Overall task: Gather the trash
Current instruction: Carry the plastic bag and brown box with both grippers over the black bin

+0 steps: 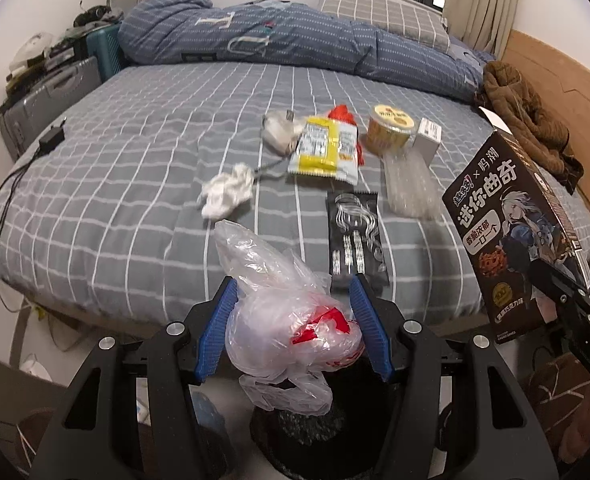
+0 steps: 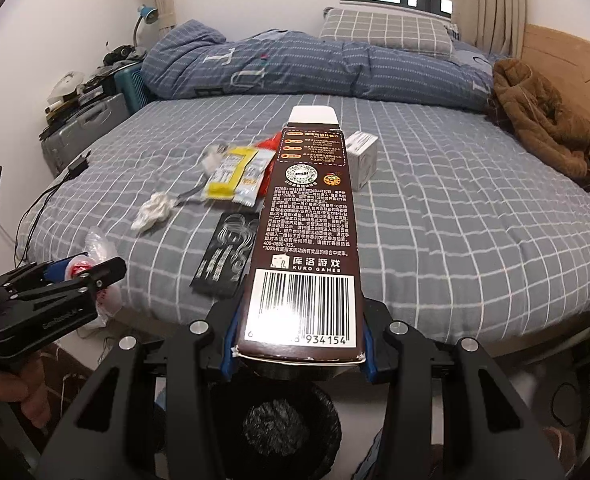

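My left gripper (image 1: 293, 320) is shut on a crumpled clear plastic bag (image 1: 283, 320) with red print, held above a black-lined trash bin (image 1: 315, 432). My right gripper (image 2: 299, 336) is shut on a dark cookie box (image 2: 307, 232), also seen in the left wrist view (image 1: 515, 232), held over the bin (image 2: 287, 428). On the bed lie a white tissue wad (image 1: 227, 194), a yellow snack wrapper (image 1: 325, 150), a black wrapper (image 1: 355, 236), a yellow cup (image 1: 391, 130), clear plastic packaging (image 1: 409, 186), a small white box (image 1: 427, 138) and a red wrapper (image 1: 341, 114).
The grey checked bed (image 1: 135, 184) has a blue duvet (image 1: 295, 40) at the back and a brown jacket (image 1: 531, 116) at the right by the wooden headboard. A black charger with cable (image 1: 53, 138) lies at the left edge. Suitcases (image 1: 51, 96) stand left of the bed.
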{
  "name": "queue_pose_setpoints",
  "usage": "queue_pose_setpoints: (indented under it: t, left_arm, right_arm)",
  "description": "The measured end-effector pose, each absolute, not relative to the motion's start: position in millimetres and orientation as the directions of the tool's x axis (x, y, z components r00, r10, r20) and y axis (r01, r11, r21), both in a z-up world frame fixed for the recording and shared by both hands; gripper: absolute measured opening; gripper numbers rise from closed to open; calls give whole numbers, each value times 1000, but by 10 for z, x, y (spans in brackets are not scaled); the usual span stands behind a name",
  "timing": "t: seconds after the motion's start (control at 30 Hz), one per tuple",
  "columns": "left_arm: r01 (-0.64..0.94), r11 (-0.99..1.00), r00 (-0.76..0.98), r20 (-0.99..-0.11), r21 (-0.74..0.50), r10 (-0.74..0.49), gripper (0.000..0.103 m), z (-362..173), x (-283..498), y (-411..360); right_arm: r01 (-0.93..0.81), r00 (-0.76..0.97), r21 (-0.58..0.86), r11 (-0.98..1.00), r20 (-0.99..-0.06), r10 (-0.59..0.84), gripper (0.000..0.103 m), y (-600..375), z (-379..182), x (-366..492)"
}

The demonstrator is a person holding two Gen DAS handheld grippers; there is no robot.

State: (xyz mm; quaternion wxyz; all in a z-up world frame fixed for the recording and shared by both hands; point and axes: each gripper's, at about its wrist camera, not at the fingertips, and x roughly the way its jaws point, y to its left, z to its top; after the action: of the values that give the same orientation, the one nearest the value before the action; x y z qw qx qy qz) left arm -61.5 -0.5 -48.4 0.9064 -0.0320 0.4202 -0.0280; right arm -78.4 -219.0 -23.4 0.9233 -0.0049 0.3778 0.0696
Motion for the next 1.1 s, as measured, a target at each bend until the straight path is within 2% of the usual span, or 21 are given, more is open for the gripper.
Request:
queue_pose_setpoints:
  t: [0.73,1.1]
  left_arm:
    - [3,995,524,-848,-96,-83,57,-1029,-1180,63]
    - [19,997,440,-895,-68,-70,57,-1488,-1160,20]
  right_arm:
    - [-178,544,71,981,-824,158,43,-1985,-859,-1349]
    - [-190,426,81,978,-891,157,43,-1939,-1318,-1340]
